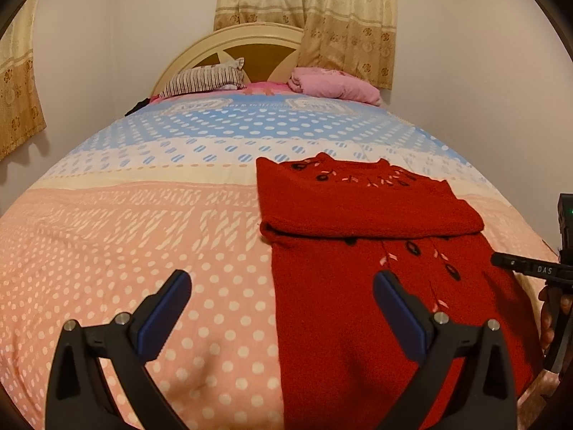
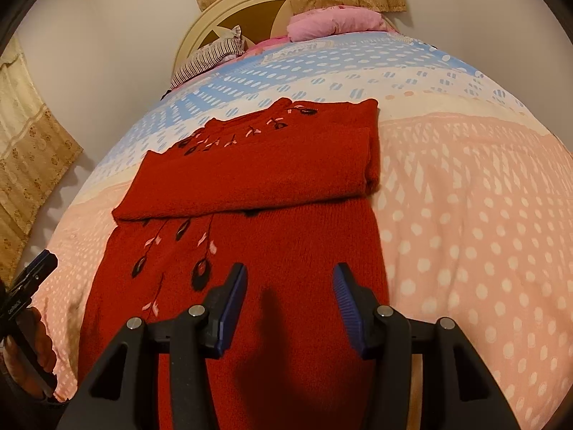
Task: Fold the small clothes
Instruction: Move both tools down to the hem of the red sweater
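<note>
Sweater (image 1: 376,286) on bedspread (image 1: 143,251), pillows (image 1: 204,80) behind, by headboard (image 1: 258,41)

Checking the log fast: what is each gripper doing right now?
Left gripper: open, holding nothing.
Right gripper: open, empty, above the red knitted sweater.

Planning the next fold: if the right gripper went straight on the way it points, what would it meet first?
Most likely the red knitted sweater on the bed: the open right gripper points down at its lower body, nothing in between. Depth is unclear.
</note>
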Demonstrator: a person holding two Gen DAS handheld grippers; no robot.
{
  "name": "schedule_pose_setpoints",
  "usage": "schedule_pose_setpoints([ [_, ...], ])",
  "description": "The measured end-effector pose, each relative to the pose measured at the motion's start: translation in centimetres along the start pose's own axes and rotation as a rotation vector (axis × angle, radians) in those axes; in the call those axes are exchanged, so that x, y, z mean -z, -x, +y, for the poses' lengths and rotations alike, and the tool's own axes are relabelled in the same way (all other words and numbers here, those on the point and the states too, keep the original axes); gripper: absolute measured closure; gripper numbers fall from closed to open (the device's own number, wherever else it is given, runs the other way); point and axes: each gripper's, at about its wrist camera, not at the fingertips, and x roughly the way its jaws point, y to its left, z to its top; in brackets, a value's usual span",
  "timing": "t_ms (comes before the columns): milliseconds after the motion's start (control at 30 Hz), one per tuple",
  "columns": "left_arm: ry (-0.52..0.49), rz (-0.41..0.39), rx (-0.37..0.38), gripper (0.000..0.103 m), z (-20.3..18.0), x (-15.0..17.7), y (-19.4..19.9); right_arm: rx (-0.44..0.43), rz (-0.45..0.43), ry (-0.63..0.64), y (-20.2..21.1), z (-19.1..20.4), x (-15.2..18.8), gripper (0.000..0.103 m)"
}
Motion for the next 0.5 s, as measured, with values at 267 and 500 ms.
schedule_pose_setpoints([
  [267,-0.024,-0.008,0.0,0.0,0.1,1.3,2.8,-0.006,0.016,0.022,1.8,0.9,2.3,0.051],
  [500,-0.023,-0.005,0.004,0.0,0.7,2.5,4.8,-0.018,0.028,0.039,3.2,1.5,4.4,0.051],
])
